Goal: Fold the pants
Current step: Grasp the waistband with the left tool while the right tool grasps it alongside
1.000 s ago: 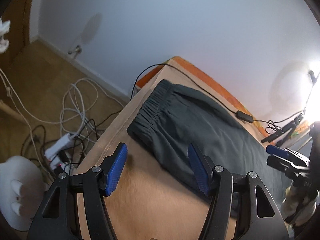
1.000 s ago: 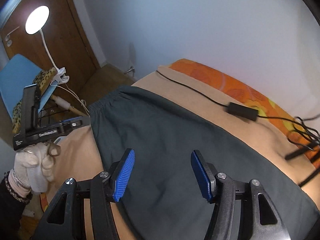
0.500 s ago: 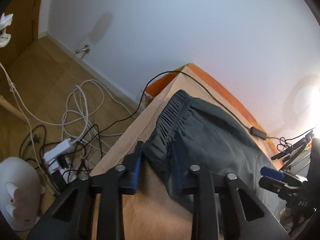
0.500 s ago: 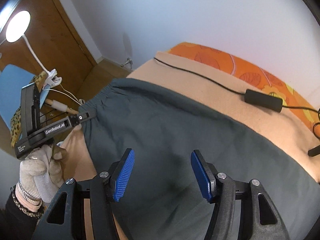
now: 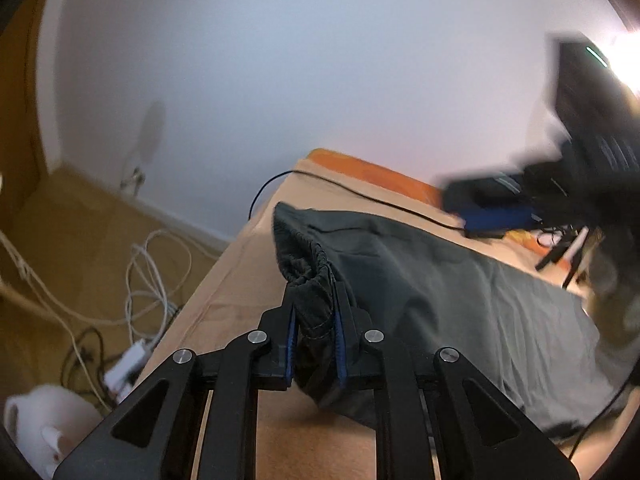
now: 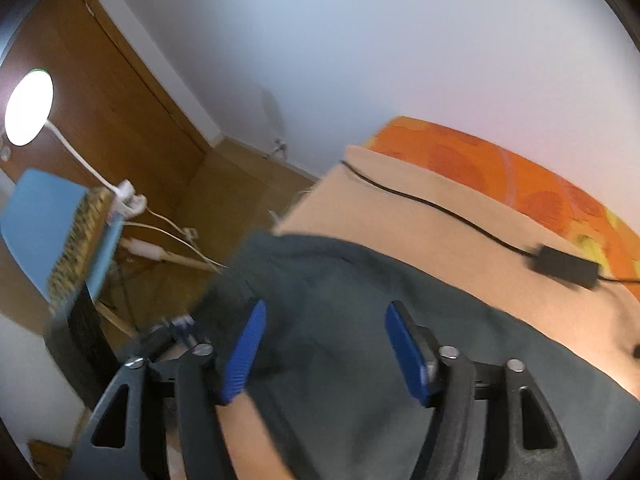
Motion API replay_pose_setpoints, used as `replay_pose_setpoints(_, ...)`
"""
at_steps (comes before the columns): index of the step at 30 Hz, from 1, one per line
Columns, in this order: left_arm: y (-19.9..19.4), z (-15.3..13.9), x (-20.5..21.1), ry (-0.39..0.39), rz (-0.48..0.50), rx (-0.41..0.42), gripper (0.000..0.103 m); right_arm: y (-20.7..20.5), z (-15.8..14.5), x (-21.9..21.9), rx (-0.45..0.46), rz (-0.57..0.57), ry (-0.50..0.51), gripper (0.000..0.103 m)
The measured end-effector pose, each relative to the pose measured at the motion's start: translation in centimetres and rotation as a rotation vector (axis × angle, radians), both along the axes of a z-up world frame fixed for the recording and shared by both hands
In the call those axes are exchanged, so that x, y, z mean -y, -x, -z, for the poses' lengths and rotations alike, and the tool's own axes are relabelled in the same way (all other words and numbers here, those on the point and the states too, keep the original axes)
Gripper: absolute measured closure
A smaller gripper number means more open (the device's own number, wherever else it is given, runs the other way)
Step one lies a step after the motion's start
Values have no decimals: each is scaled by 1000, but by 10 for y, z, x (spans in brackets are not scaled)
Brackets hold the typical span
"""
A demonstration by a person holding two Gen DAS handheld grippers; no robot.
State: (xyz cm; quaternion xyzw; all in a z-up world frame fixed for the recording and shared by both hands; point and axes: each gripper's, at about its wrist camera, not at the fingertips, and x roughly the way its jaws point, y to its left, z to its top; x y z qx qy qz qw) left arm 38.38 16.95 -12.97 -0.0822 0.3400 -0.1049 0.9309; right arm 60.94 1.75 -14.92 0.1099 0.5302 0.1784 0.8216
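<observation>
Dark grey pants [image 5: 460, 280] lie spread on a tan bed [image 5: 240, 288]. My left gripper [image 5: 314, 312] is shut on the near corner of the elastic waistband [image 5: 308, 268] and holds it bunched and lifted off the bed. In the right wrist view the pants [image 6: 360, 288] fill the lower middle. My right gripper [image 6: 324, 344] is open above the cloth near the waistband end, with nothing between its blue pads. It shows blurred at the right of the left wrist view [image 5: 496, 216].
A black cable with a power brick [image 6: 564, 266] runs across the bed beyond the pants. An orange sheet [image 6: 500, 168] lines the wall side. White cables and a power strip [image 5: 128, 364] lie on the wooden floor at left. A lamp [image 6: 28, 108] and a blue chair [image 6: 52, 232] stand left.
My left gripper has shut on the waistband corner and lifted it. My right gripper has moved left toward the waistband end, still open.
</observation>
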Motion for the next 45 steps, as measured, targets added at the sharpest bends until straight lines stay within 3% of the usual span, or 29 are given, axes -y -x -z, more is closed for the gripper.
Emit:
replay_pose_setpoints(9,1,-2,7,-22,54,31,89,-44,26,-51,-116,-25,-58,30)
replay_pose_setpoints(17,2,2,10,-46,84,33,90,-57,62,-76,-209,-40,-29,31)
replay_pose_setpoints(22,-2,4,8,-42,94,30,90,-64,73,-76,-261,-34,-13,52)
replay_pose_setpoints(25,-3,4,14,-68,110,35,90,-63,73,-76,-252,-55,33,67)
replay_pose_setpoints(28,1,4,16,-71,118,38,90,-58,66,-71,-224,-43,12,74)
replay_pose_setpoints(41,35,-19,43,-35,183,74,90,-2,9,-13,-48,73,-111,76)
replay_pose_setpoints(45,45,-26,63,-48,218,86,90,14,-9,3,-11,76,-108,76)
